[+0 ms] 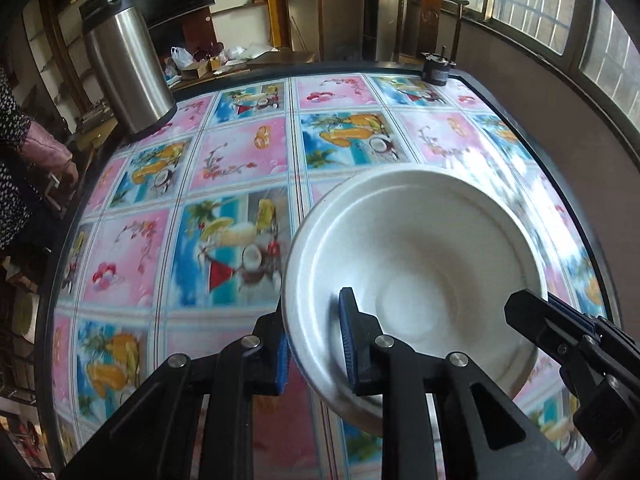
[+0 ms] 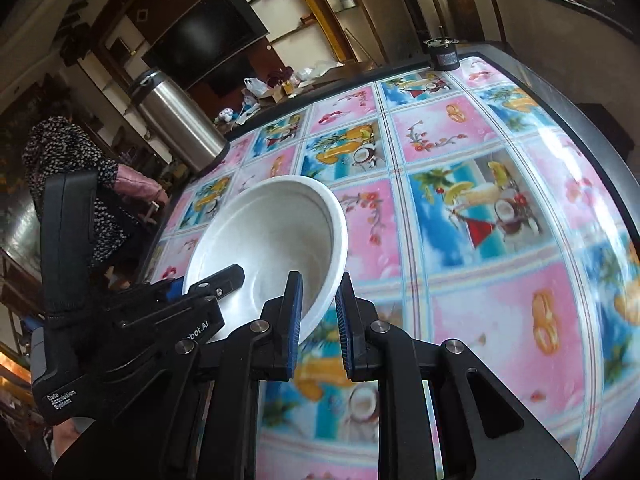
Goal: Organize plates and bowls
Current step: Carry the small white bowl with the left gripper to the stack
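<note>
- The left gripper (image 1: 316, 344) had black angular link arms, silver round screws and ribbed blue pads.
- The right gripper (image 2: 318, 320) matched; beside it, white "Data Acquisition System" lettering marked a black housing.

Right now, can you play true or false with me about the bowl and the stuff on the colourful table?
1. Both grippers pinch the rim of the white bowl. True: the left gripper and the right gripper each clamp its edge.
2. The bowl has soup in it. False: it is empty.
3. A shiny metal flask stands upright near the table's far edge. True.
4. The tablecloth is plain green. False: it has pink and blue picture squares with fruit and flowers.
5. A stack of plates sits beside the flask. False: no plates show there.
</note>
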`<state>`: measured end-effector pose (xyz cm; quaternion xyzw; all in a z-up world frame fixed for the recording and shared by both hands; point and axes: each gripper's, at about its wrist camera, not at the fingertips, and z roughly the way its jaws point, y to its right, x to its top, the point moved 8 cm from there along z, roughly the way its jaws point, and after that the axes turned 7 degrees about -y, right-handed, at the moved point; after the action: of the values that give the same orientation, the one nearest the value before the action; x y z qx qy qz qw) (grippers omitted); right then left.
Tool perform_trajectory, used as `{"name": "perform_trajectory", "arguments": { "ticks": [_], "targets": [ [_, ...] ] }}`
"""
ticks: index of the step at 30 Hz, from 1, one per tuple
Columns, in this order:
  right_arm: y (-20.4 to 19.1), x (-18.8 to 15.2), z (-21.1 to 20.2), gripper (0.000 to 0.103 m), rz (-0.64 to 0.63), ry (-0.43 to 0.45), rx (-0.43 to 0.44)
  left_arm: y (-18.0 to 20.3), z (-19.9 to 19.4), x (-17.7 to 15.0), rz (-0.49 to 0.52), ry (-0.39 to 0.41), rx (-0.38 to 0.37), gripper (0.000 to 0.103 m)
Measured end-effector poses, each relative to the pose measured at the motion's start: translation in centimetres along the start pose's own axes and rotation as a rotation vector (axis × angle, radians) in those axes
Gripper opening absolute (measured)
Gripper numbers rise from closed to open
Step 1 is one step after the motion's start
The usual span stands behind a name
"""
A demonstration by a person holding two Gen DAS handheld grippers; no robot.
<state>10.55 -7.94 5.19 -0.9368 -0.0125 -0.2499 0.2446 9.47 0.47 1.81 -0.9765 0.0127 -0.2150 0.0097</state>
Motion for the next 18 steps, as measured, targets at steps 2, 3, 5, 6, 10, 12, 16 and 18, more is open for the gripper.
{"name": "perform_trajectory", "arguments": {
  "ticks": [2,3,5,6,10,12,16,18],
  "targets": [
    [-0.7,-1.5,-0.8,0.016,-0.003,0.003,0.003,-0.2,-0.8,-1.3,0.000,0.002,-0.005,0.021],
    [-1.1,-2.4,-1.2,0.016,-0.006,0.006,0.003,-0.5,-1.4,-2.1,0.005,0.009,0.004,0.021],
    [-2.0,-3.9,-1.8,0.016,-0.022,0.004,-0.004,-0.9,-2.2,-3.2,0.009,0.018,0.012,0.021],
    [-2.4,-4.6,-2.2,0.016,-0.026,0.006,-0.006,-1.1,-2.5,-3.6,0.012,0.022,0.014,0.021],
    [-4.0,-7.4,-3.3,0.017,-0.035,0.007,-0.002,-2.0,-4.0,-5.9,0.038,0.038,0.029,0.021],
    [-4.9,-8.8,-3.8,0.017,-0.045,0.007,-0.001,-2.6,-4.7,-6.9,0.048,0.046,0.033,0.021],
    [-6.7,-11.0,-4.8,0.018,-0.054,0.013,0.008,-3.9,-6.0,-8.7,0.063,0.065,0.040,0.021],
    [-7.9,-12.0,-5.2,0.018,-0.076,0.012,0.007,-4.9,-6.5,-9.7,0.062,0.070,0.038,0.022]
  ]
}}
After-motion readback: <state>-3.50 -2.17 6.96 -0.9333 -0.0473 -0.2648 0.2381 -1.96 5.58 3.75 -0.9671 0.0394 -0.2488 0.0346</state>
